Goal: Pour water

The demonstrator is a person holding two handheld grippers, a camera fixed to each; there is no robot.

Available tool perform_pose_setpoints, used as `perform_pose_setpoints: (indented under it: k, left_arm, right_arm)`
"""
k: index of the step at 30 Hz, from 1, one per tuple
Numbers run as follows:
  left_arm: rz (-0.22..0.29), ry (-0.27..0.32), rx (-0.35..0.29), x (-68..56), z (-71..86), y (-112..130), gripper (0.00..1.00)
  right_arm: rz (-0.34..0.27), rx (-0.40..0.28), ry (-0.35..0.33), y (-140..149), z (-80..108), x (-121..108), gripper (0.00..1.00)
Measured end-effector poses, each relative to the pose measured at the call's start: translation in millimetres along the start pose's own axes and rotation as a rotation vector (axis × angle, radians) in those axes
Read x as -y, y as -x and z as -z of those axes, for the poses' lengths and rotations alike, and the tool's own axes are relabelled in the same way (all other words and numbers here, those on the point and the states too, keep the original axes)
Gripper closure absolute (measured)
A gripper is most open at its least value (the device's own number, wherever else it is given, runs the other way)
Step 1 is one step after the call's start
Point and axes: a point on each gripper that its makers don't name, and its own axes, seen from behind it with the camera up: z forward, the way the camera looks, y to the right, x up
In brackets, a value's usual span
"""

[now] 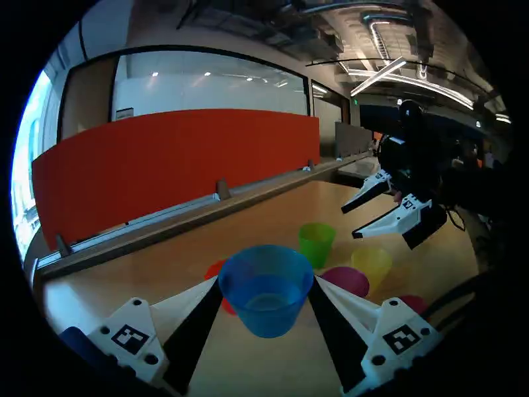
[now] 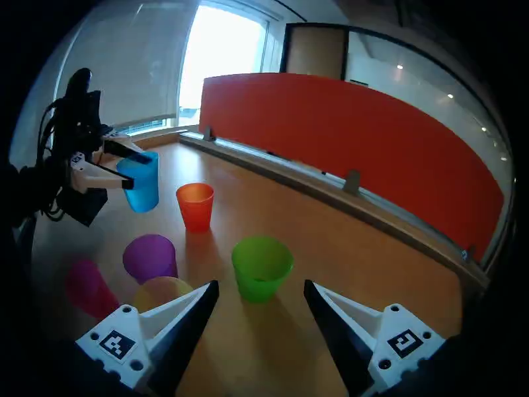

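Water held upright, green cup waiting

We start at the left gripper (image 1: 266, 286). Its two fingers are clamped on opposite sides of the blue cup (image 1: 266, 321), pressing just below the rim. The cup is upright, and water (image 1: 268, 302) lies level in its lower part. It appears to be raised off the table (image 2: 370, 278). We judge the high, level grip is there so nothing spills before the cup reaches its target.

The right gripper (image 2: 260, 288) has its jaws spread wide and grasps nothing. The green cup (image 2: 262, 264) stands straight ahead of its fingertips, apart from both fingers and open side up. From the left gripper view, this gripper hangs above and beyond the green cup. We take it to be lined up to steady that cup, though we cannot tell which cup is meant to receive the pour.

Further out, the other cups stand in a loose cluster:
- An orange cup (image 2: 195, 205) is upright near the blue one.
- A purple cup (image 2: 150, 257) and a yellow cup (image 2: 162, 290) stand close together.
- A pink cup (image 2: 89, 288) is at the edge of the group.

They are spaced well enough that a tilted cup could reach one rim without knocking the next. An orange partition (image 2: 370, 139) runs along the far side of the table.

We judge the pour has not yet begun. What it needs next is to bring the blue rim over a receiving cup and tip it slowly.
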Motion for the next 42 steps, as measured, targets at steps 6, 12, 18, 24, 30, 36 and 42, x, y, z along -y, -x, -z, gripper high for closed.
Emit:
perform_pose_setpoints:
  k: [6,12,18,24,30,36,42]
  left_arm:
    - [0.012,-0.035,-0.065,3.4,13.9,-21.0,0.13]
    - [0.03,-0.054,-0.126,3.1,27.8,-37.4,0.13]
    - [0.046,-0.067,-0.148,0.9,38.4,-39.6,0.13]
    - [0.054,-0.091,-0.167,0.7,49.1,-39.5,0.13]
    - [0.062,-0.094,-0.175,-0.8,57.4,-42.0,0.13]
    - [0.052,-0.096,-0.175,-3.9,63.9,-42.4,0.13]
    - [0.045,-0.097,-0.174,-4.8,68.6,-41.9,0.13]
  right_arm:
    - [0.007,0.012,-0.021,0.9,-7.6,1.9,0.0]
    - [0.002,0.013,-0.039,-2.6,-13.4,2.7,0.0]
    - [-0.005,0.032,-0.057,-0.3,-18.3,3.3,0.0]
    - [-0.003,0.057,-0.067,5.1,-25.1,3.4,0.0]
    - [0.007,0.083,-0.055,12.9,-34.9,-0.4,0.0]
    - [0.0,0.095,-0.053,16.1,-47.3,-1.4,0.0]
    - [-0.018,0.107,-0.044,18.4,-60.0,-7.5,0.0]
